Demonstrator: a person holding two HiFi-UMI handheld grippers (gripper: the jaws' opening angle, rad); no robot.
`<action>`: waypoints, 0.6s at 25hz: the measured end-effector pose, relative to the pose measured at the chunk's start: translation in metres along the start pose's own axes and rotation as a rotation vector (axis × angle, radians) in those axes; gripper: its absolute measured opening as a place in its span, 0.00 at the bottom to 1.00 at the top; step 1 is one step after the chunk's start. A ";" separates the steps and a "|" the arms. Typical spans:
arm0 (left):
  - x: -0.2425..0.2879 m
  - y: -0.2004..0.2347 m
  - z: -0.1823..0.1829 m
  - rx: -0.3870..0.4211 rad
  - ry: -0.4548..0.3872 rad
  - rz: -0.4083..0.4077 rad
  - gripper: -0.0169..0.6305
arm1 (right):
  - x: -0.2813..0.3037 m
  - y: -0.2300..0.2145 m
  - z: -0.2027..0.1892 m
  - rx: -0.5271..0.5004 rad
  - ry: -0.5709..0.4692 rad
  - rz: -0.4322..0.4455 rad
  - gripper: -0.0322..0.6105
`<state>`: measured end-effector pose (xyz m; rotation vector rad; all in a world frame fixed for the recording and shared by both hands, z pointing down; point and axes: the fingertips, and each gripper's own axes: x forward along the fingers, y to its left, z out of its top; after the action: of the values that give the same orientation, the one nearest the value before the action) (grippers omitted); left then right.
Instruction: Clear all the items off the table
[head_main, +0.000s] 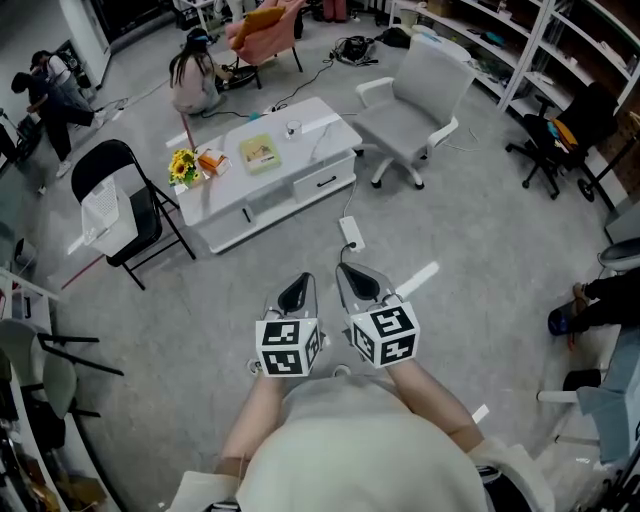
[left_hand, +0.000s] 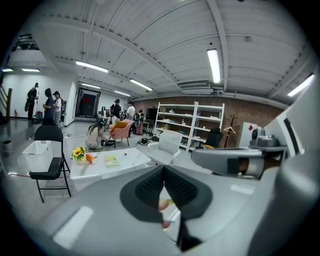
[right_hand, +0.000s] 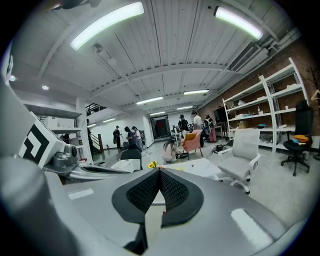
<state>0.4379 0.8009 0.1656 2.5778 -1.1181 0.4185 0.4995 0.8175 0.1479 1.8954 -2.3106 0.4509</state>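
Approach, nothing lifted yet.
Left gripper (head_main: 297, 291) and right gripper (head_main: 357, 283) shut and empty, carried side by side, likely for the walk-up; flowers (head_main: 183, 166), orange box (head_main: 211, 161), yellow book (head_main: 259, 153) sit on the table (head_main: 312, 152) well ahead.

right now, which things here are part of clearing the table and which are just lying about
For the job: table, sunflowers, orange box, yellow-green book, small cup.
Just lying about: white office chair, black folding chair, power strip on the floor, black office chair.
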 end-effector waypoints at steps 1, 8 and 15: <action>0.000 -0.002 0.000 0.003 -0.003 -0.001 0.04 | -0.001 -0.002 -0.001 0.005 0.000 0.001 0.05; 0.001 -0.012 -0.003 0.014 -0.005 0.003 0.04 | -0.006 -0.005 0.000 -0.003 -0.009 0.016 0.05; 0.003 -0.018 -0.002 -0.004 -0.004 -0.002 0.04 | -0.012 -0.002 0.000 -0.048 -0.002 0.051 0.05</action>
<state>0.4527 0.8119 0.1659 2.5773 -1.1162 0.4109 0.5038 0.8283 0.1448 1.8201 -2.3533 0.3957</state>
